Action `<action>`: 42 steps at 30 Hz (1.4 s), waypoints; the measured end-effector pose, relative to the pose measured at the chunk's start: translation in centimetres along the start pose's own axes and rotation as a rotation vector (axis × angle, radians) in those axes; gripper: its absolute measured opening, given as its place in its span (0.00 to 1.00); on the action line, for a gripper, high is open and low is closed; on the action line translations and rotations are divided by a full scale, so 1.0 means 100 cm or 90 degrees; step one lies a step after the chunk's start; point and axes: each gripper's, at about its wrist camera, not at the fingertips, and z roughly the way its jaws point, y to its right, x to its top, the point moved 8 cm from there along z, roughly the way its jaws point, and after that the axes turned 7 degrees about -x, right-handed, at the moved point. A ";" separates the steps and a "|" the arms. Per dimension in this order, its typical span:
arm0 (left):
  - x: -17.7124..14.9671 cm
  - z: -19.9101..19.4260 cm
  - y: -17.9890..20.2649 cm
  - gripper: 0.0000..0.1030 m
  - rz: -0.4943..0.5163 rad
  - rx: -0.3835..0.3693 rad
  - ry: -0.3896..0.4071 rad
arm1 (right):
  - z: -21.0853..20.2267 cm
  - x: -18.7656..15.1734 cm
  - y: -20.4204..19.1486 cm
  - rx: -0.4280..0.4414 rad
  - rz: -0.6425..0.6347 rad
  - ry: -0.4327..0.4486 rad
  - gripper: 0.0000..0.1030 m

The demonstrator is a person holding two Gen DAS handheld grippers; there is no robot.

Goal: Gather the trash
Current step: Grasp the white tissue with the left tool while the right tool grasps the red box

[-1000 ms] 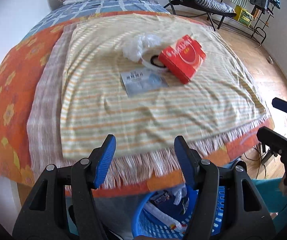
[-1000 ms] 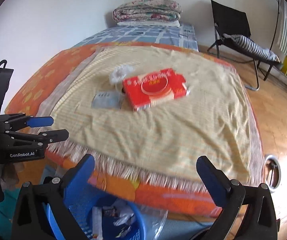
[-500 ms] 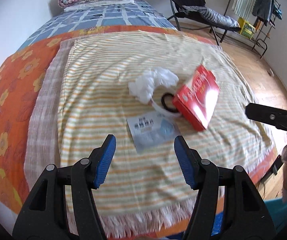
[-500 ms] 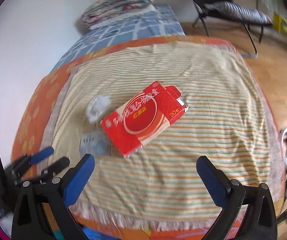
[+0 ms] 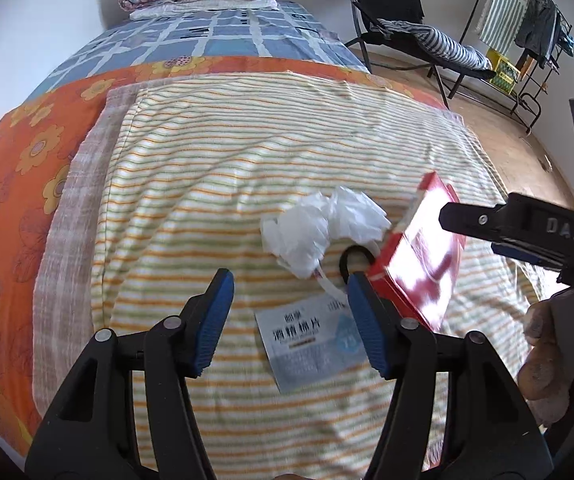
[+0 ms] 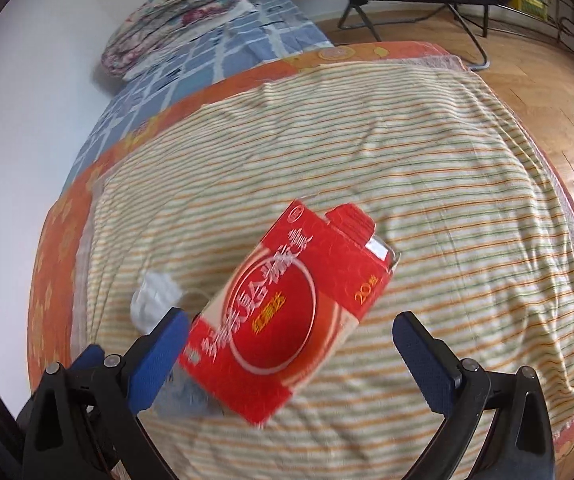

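L gripper (image 5: pixel 289 312) spread, nothing between the pads; jaws just closed a little, w/ the wipe sachet (image 5: pixel 311 334) lying under the gap, untouched. R gripper (image 6: pixel 291 344) spread wide, hovering over the red box (image 6: pixel 287 316), no contact.

All trash sits together mid-bed on the striped blanket (image 5: pixel 247 152): sachet nearest, crumpled white plastic (image 5: pixel 319 232) just behind, a dark ring (image 5: pixel 353 260) btwn plastic and box, partly hidden.

Handling, as judged:
- Sachet: flat, thin, prob. light and slick; pinch an edge or it'll press into the soft blanket.
- Plastic: v. light, squashy; grab anywhere on the bulk.
- Box: stiff card, lid flap open, prob. near empty and light; take across the narrow sides, not too hard or it may crush.

Writing: box has Chinese chars in a white ring, "20" at one corner. Sachet has Chinese print, not legible to me. R gripper body reads "DAS".
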 end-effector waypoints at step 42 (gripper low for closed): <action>0.020 0.034 0.004 0.14 0.039 -0.005 0.002 | 0.031 0.008 0.012 -0.044 -0.079 -0.005 0.87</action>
